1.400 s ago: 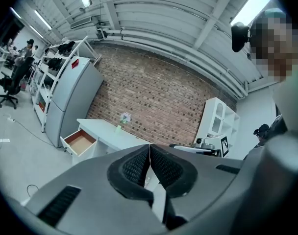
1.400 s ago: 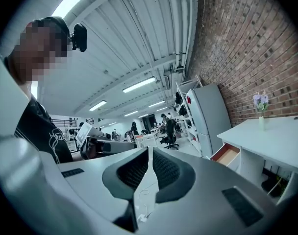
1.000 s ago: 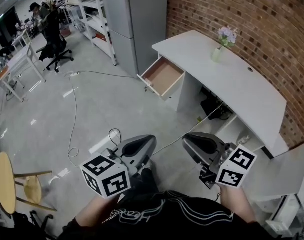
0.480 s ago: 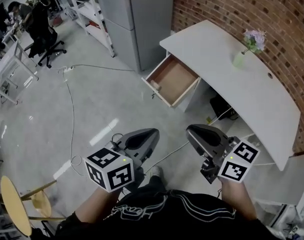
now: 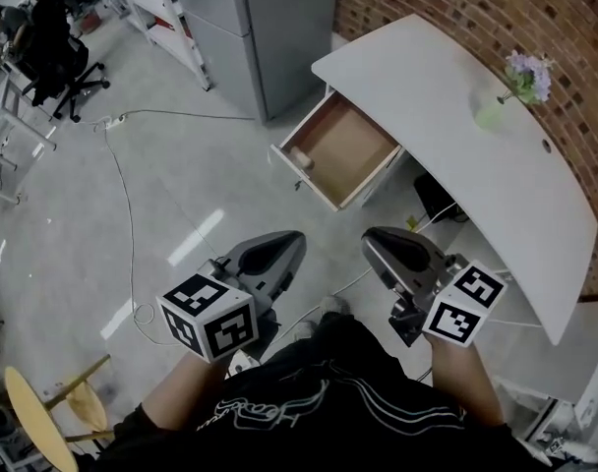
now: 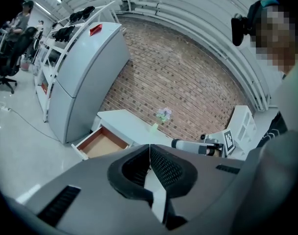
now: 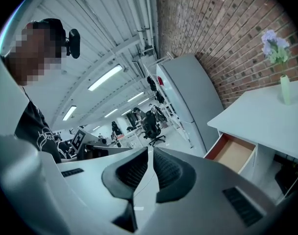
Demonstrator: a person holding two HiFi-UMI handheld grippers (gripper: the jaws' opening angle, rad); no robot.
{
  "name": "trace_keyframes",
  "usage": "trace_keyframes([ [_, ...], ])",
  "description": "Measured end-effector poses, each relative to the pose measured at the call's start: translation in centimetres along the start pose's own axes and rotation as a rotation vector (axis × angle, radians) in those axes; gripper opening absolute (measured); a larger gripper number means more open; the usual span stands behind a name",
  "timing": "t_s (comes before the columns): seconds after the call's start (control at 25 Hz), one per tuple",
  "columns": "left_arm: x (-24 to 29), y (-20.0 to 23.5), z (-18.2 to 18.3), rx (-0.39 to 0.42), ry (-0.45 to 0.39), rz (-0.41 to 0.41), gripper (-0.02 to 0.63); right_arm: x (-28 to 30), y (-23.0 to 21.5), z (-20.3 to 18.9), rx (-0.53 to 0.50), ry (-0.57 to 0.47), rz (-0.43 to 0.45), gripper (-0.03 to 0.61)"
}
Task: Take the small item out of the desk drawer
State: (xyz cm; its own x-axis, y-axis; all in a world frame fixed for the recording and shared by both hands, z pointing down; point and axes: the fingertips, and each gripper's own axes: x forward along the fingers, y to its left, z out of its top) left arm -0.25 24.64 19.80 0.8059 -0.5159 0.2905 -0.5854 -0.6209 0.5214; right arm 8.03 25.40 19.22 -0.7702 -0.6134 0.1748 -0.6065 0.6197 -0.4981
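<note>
The white desk (image 5: 447, 116) stands against the brick wall with its drawer (image 5: 350, 142) pulled open; the drawer has a brown inside. A small pale item (image 5: 301, 157) lies in the drawer's front left corner. Both grippers hang low in front of me, well short of the drawer. My left gripper (image 5: 291, 242) is shut with nothing in it, and so is my right gripper (image 5: 371, 241). The drawer (image 6: 101, 144) shows far off in the left gripper view, beyond the closed left gripper (image 6: 149, 147). In the right gripper view the drawer (image 7: 234, 153) lies off to the right of the closed right gripper (image 7: 150, 152).
A vase of purple flowers (image 5: 513, 90) stands on the desk top. A tall grey cabinet (image 5: 250, 28) stands left of the desk. A cable (image 5: 122, 205) trails over the floor. A wooden stool (image 5: 33, 406) is at lower left, and an office chair (image 5: 53, 52) far left.
The desk and open drawer have come closer and larger in the head view. Both grippers keep the same shut pose in front of me.
</note>
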Motion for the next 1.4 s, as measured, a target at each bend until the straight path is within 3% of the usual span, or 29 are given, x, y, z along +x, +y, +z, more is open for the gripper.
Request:
trace_keyframes([
  [0.48, 8.3, 12.6, 4.3, -0.085, 0.023, 0.135, 0.021, 11.1, -12.9, 3.7, 0.027, 0.094, 0.05, 0.058],
  [0.76, 14.8, 20.9, 7.7, -0.102, 0.026, 0.185, 0.021, 19.3, -21.3, 3.9, -0.046, 0.203, 0.05, 0.058],
  [0.96, 17.6, 25.3, 8.1, -0.138, 0.033, 0.21, 0.021, 23.8, -26.1, 1.9, -0.163, 0.311, 0.033, 0.06],
  [1.16, 19.4, 28.3, 6.7, -0.146, 0.044, 0.219, 0.021, 27.5, -30.3, -1.6, -0.197, 0.425, 0.041, 0.065],
  [1.28, 20.3, 30.5, 5.3, -0.173, 0.06, 0.223, 0.021, 29.7, -33.0, -4.3, -0.217, 0.488, 0.031, 0.135],
  [1.4, 20.8, 32.9, 3.5, -0.229, 0.091, 0.226, 0.021, 31.8, -35.0, -7.0, -0.238, 0.565, 0.03, 0.156],
])
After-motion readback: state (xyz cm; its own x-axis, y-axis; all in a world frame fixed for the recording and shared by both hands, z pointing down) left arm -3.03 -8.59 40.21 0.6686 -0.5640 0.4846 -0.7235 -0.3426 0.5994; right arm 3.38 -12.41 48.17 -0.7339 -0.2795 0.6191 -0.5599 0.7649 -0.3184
